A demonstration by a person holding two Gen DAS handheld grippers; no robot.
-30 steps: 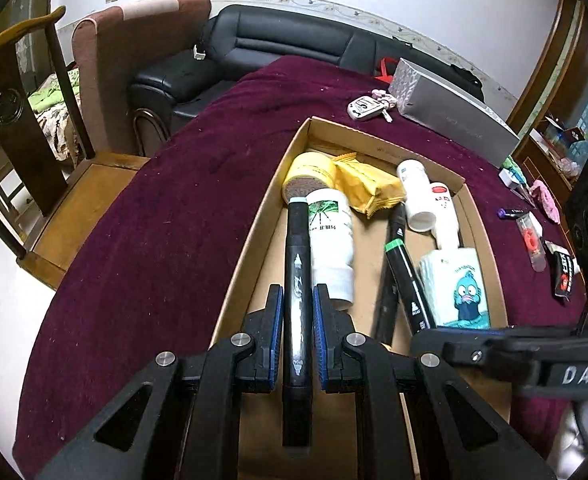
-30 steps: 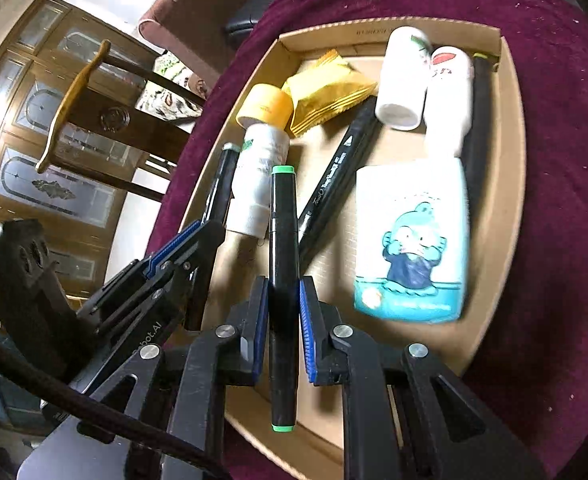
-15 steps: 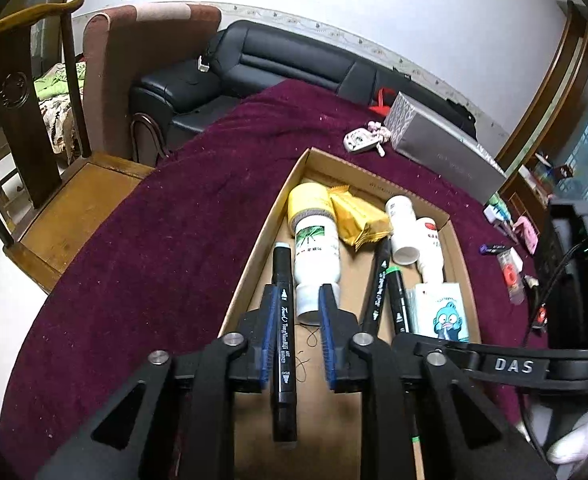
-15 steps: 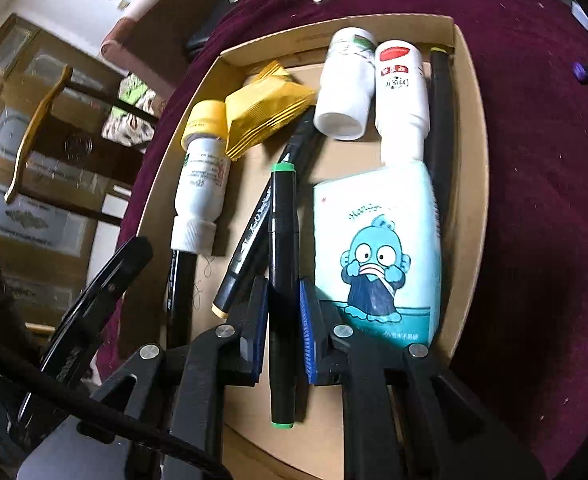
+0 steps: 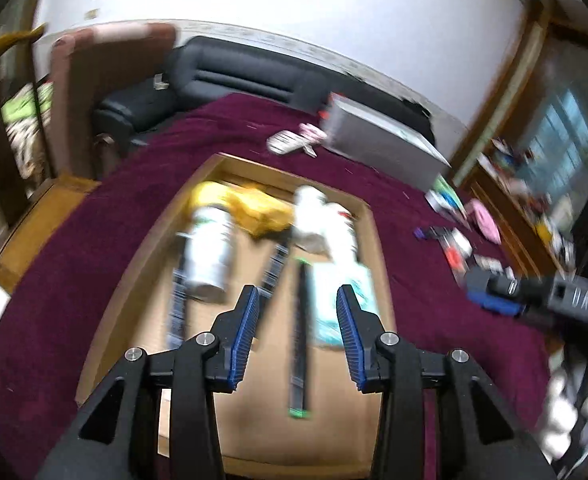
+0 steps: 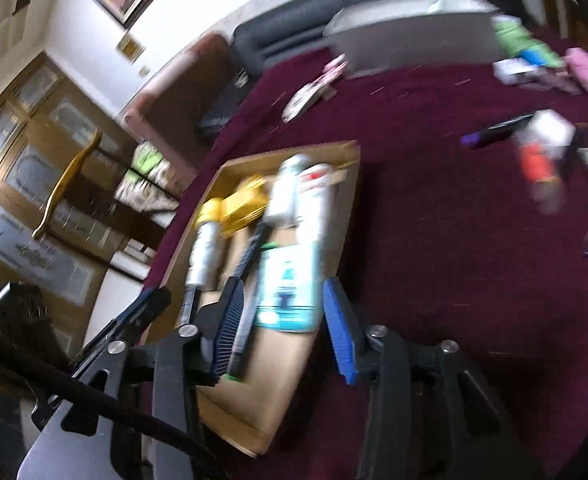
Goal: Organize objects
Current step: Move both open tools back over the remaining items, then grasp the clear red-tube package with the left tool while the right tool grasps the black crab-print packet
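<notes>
A shallow cardboard tray (image 5: 382, 264) (image 6: 294, 380) lies on the maroon cloth. In it are a yellow-capped white bottle (image 5: 208, 256), a yellow packet (image 5: 260, 210), two white bottles (image 5: 326, 220), a tissue pack (image 5: 342, 300) (image 6: 288, 292), and black markers. One marker (image 5: 178, 300) lies at the tray's left side, and a green-tipped marker (image 5: 300, 336) (image 6: 246, 320) lies in the middle. My left gripper (image 5: 298, 332) is open and empty above the tray. My right gripper (image 6: 284, 320) is open and empty over the tray's right part. Both views are blurred.
On the cloth beyond the tray lie keys (image 5: 290, 144) (image 6: 306, 98) and a grey box (image 5: 382, 142). Small items lie to the right: a purple-capped pen (image 6: 494, 134), a red-and-white tube (image 6: 542, 168), a pink thing (image 5: 486, 224). A black sofa (image 5: 230, 80) and chairs stand beyond the table.
Both grippers have opened and let go of their markers, which now lie in the tray. Both grippers have pulled back and up from the tray.
</notes>
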